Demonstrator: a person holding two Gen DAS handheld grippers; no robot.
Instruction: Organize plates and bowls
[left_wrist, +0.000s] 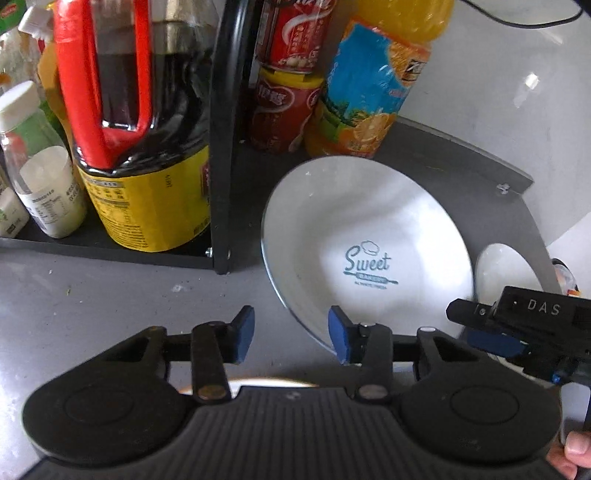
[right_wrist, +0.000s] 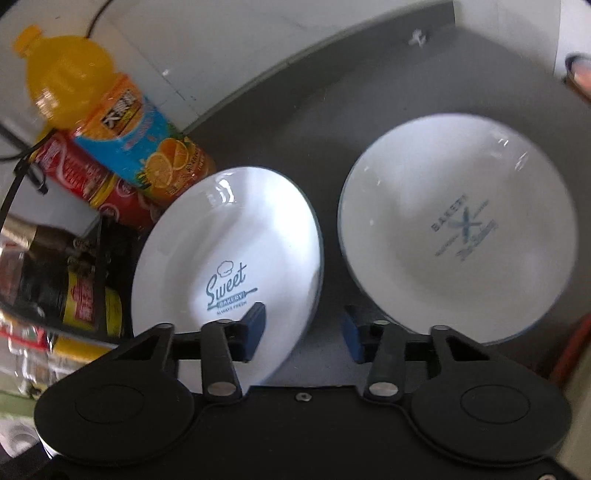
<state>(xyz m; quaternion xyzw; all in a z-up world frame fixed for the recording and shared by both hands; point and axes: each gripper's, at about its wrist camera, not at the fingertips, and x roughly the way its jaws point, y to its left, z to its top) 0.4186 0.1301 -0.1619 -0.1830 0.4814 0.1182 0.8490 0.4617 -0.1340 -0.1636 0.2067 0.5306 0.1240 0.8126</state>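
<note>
Grey countertop carries two white dishes side by side. Right gripper has its jaws spread, straddling the near right rim of the Sweet plate; the Bakery bowl lies just beyond the right jaw. Left gripper is also spread and holds nothing, the plate just ahead of its right jaw. Closing now risks a thin, slippery pinch; the plate may slide toward the orange bottle

Prob. a home kitchen: grey counter w/ black rack of sauce bottle, cans, orange drink; white plates beside.
</note>
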